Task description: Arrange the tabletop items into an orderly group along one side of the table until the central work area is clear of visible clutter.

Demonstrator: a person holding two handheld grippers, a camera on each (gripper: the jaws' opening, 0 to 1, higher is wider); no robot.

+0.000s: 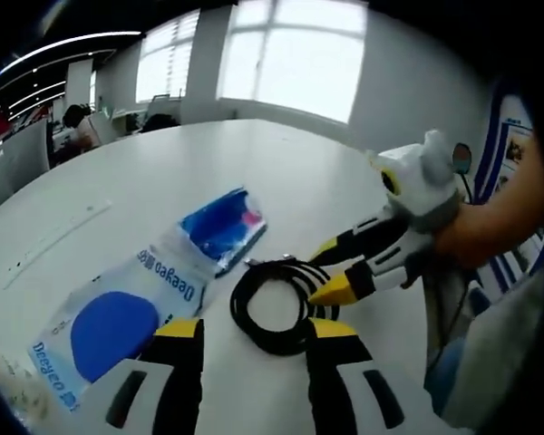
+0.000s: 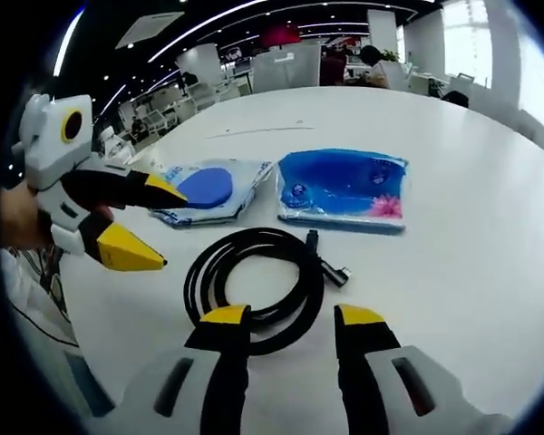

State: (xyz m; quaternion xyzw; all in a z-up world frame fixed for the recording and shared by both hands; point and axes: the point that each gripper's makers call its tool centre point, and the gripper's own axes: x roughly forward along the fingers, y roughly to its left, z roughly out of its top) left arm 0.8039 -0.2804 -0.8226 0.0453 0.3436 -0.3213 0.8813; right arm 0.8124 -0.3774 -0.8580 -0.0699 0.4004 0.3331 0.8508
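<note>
- The near edge of the coiled black cable (image 2: 254,288) was cut off from sight behind the right claw (image 2: 292,319), whose yellow-tipped jaws stood apart just above that side of the coil, gripping nothing.
- In the left gripper view the same cable (image 1: 274,304) lay between the left claw (image 1: 256,328) and the right claw (image 1: 331,272); the left claw was spread wide and empty, with one jaw tip over the coil's rim.
- The white pouch with the blue disc (image 1: 118,313) ran out of view at the lower left, and its print was only partly readable.
- The blue tissue pack (image 2: 343,188) lay flat just beside that pouch (image 2: 207,188), both beyond the cable.
- From the right gripper view the left claw (image 2: 159,227) came in from the side, jaws parted; the hand holding it was mostly cut off.
- The white round worktop (image 2: 453,272) was otherwise bare and glossy.
- Around it was an open office: bright windows (image 1: 295,54), ceiling light strips, and distant desks with seated figures too blurred to make out.
</note>
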